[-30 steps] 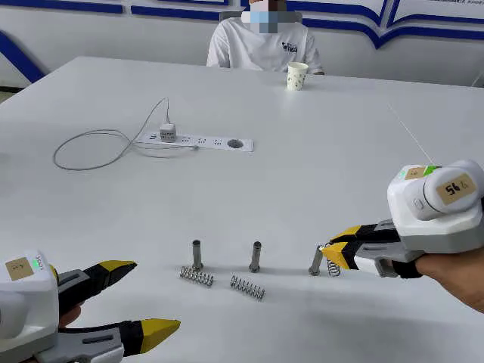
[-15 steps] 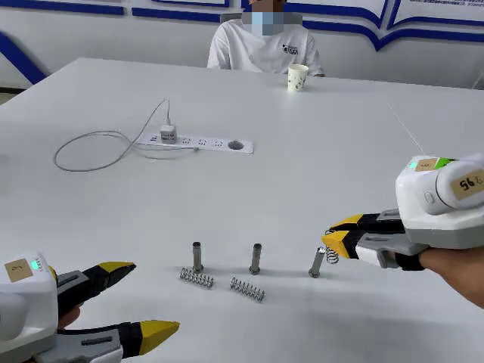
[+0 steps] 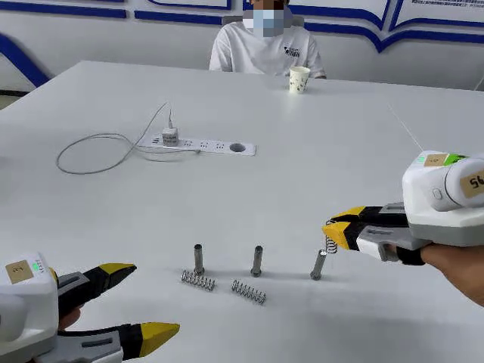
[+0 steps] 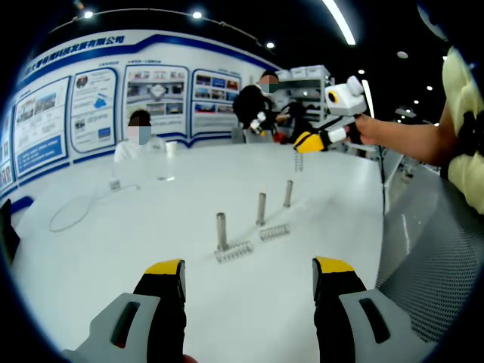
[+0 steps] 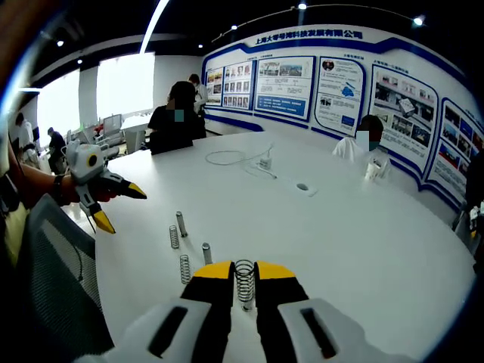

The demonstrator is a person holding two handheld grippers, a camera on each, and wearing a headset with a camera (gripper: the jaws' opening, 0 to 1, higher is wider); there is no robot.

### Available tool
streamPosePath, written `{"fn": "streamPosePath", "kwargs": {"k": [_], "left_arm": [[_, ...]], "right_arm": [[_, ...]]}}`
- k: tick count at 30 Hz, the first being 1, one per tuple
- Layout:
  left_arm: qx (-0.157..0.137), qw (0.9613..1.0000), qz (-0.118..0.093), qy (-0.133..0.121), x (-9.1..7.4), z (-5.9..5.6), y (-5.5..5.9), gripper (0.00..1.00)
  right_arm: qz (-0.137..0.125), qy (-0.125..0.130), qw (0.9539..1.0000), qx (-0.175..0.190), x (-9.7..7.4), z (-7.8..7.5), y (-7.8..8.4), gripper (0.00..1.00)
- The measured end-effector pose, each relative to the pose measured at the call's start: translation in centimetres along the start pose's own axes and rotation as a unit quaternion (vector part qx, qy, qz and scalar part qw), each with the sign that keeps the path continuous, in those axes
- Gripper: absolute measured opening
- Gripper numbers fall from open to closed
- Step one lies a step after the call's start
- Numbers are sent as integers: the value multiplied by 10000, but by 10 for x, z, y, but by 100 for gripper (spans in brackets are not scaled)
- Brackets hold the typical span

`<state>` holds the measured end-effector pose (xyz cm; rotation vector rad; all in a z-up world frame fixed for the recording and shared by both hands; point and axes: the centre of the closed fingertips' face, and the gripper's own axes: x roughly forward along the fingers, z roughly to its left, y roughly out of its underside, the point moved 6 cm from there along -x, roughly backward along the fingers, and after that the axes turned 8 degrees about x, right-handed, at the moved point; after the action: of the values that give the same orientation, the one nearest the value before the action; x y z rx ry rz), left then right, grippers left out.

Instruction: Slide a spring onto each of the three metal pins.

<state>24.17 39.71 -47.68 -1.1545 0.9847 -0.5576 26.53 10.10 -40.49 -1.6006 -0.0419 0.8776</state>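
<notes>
Spring [image 5: 243, 281] pinched in right gripper [image 5: 243, 271] jaws, pin [image 3: 318, 265] beneath partly hidden, left gripper [image 4: 249, 266] jaws apart, body cut off

The left gripper [image 3: 156, 296], at seven o'clock in the head view, has a rounded white body with a tan sticker [image 3: 17, 271] bearing a handwritten mark and a small green light [image 3: 35, 265] beside it. Its jaws run grey, then black, and end in yellow wedge tips; in the left gripper view each grey arm carries a dark oblong slot [image 4: 125, 324]. The right gripper [image 3: 330, 230], at three o'clock, matches it: white casing, a tan label [image 3: 475, 181] with dark handwritten digits, a green tab [image 3: 450, 159] on top, and black-and-yellow jaws. A pale yellow sleeve [image 4: 460, 83] shows at two o'clock in the left gripper view.
</notes>
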Motion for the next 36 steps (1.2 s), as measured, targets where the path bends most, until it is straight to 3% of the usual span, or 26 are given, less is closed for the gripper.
{"fn": "streamPosePath", "kwargs": {"k": [10, 36], "left_arm": [[-19, 10000, 8, -15, 0, -1, 1, 69], [-77, 9999, 81, -1, 5, -2, 4, 69]], "right_arm": [[-298, -17, 9995, 128, 0, -6, -4, 12], [-556, -152, 9975, 408, 8, -14, 6, 12]]}}
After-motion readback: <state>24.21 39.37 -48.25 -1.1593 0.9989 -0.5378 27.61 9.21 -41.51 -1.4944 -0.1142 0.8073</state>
